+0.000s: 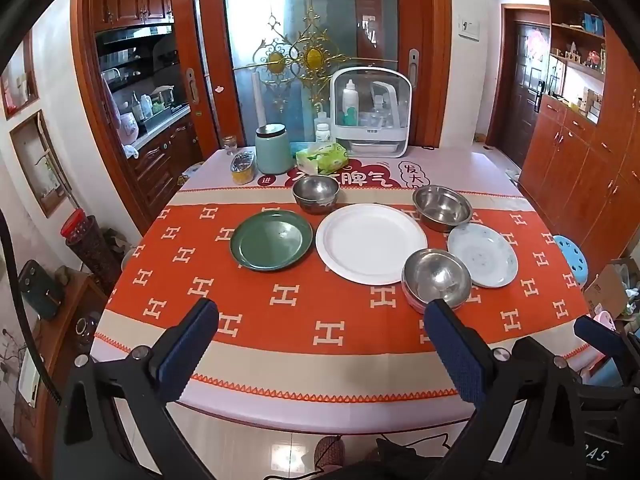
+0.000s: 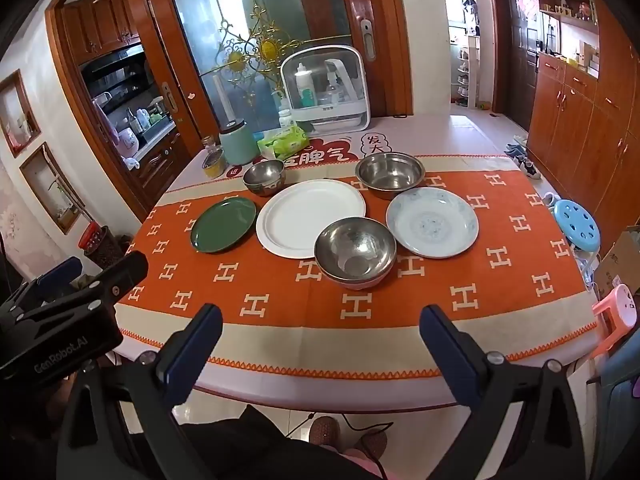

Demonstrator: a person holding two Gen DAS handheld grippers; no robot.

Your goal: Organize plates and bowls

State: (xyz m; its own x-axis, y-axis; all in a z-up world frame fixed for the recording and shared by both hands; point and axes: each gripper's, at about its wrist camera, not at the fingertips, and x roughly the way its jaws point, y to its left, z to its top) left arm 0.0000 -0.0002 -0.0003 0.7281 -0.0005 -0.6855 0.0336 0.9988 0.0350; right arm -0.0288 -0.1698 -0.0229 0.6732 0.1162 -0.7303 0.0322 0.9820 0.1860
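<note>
Both tools are hovering off the near edge of the bench (image 2: 400, 364), each with its jaws spread wide and gripping nothing. The left tool (image 1: 320, 320) is facing the middle of the cloth; the right tool (image 2: 320, 322) is sitting beside it, to its right.

The dishes are lying ahead of both tools, all upright with their open sides facing up. The near steel bowl (image 2: 355, 249) is sitting almost straight ahead of the right tool and closest to it, its left rim overlapping the white plate (image 2: 310, 216). In the left wrist view that same bowl is falling behind the tip of the right-hand finger, so it is lying off to the right of the left tool. The right tool looks the nearer one for it.

The pale patterned plate (image 2: 432, 222) is lying just right of that bowl, the wide steel bowl (image 2: 390, 174) behind it, the small steel bowl (image 2: 264, 176) at the far left, and the green plate (image 1: 271, 239) nearer the left tool.

Being round, these dishes have no long axis and point no way; any rim looks equally usable, and nothing is stacked yet
</note>
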